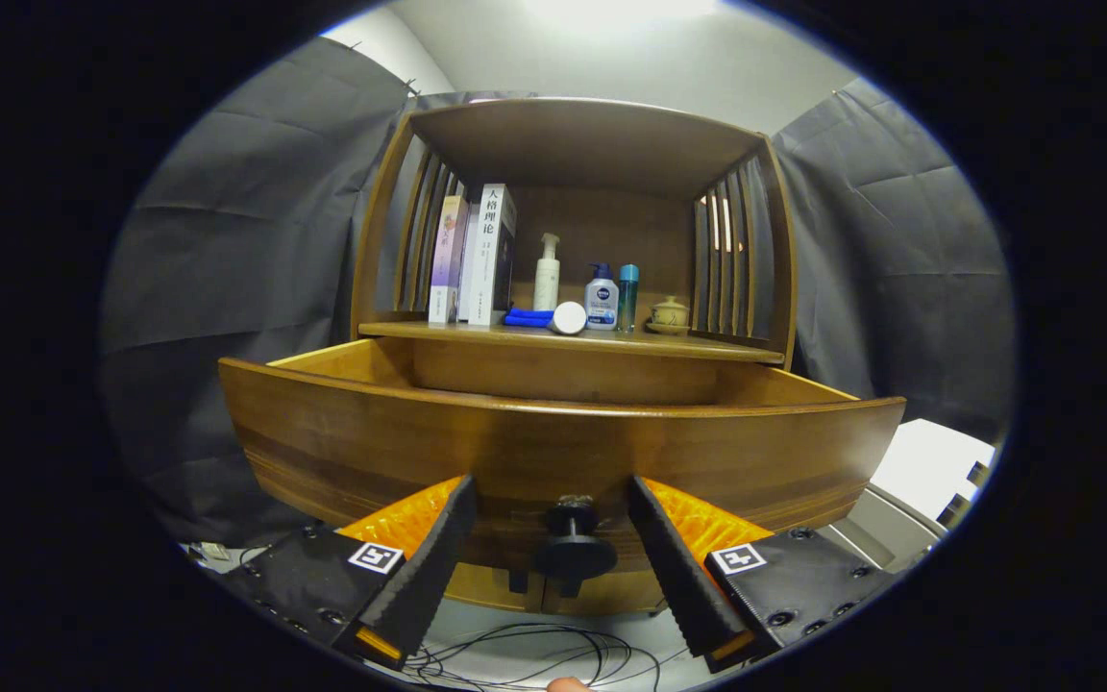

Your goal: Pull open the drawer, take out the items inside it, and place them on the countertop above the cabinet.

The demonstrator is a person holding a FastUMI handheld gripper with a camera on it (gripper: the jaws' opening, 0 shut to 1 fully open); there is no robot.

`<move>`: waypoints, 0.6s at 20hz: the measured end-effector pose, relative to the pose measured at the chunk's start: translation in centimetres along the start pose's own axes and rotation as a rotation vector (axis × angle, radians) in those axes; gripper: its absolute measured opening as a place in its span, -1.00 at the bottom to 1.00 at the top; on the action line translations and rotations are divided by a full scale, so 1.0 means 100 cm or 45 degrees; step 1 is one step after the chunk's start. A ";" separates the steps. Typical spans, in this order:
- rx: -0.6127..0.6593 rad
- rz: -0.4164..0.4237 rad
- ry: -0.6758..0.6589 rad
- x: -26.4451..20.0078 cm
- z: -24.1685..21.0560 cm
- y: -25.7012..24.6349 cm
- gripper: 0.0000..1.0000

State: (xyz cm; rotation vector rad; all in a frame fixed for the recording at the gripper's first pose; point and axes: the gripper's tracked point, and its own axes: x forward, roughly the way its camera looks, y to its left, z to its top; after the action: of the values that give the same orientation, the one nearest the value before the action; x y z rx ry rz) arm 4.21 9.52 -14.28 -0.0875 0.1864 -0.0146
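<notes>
1. Straddling the drawer's knob (572, 548), the gripper (551, 500) has its fingers spread wide, one on each side of the knob and neither touching it; the tongs are open and hold nothing.
2. The drawer (553, 452) of the wooden cabinet (573, 144) stands pulled well out toward the camera, its curved front panel just beyond the fingertips and its side walls running back under the countertop (573, 338).
3. The inside of the drawer is hidden behind the front panel, so I cannot tell what items lie in it or how many.
4. On the countertop above stand books (477, 255), a white pump bottle (547, 274), a blue-capped bottle (601, 298), a teal bottle (627, 298), a small lidded cup (669, 313), and a blue object with a white round end (544, 318) lying flat.
5. The drawer looks like solid wood, so it is likely heavy and stiff; the knob is small, round and hard, and probably slick, so any further pull would be best made with both fingers pressed squarely on its narrow stem behind the disc.
6. By my judgement the opening step is done or nearly so, and the next move calls for lifting the gripper over the front panel to look down into the drawer.
7. Free room for setting items looks scarce on the countertop; the front edge beside the bottles seems the likeliest spot.
</notes>
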 end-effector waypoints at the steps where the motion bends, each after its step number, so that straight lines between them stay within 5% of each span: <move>1: 0.009 -0.002 -0.018 0.007 0.004 0.001 1.00; 12: 0.073 -0.036 -0.005 0.108 0.027 0.005 1.00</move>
State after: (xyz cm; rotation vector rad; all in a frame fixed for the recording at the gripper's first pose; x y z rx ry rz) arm 15.28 9.97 -13.68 -0.0329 0.1806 -0.0476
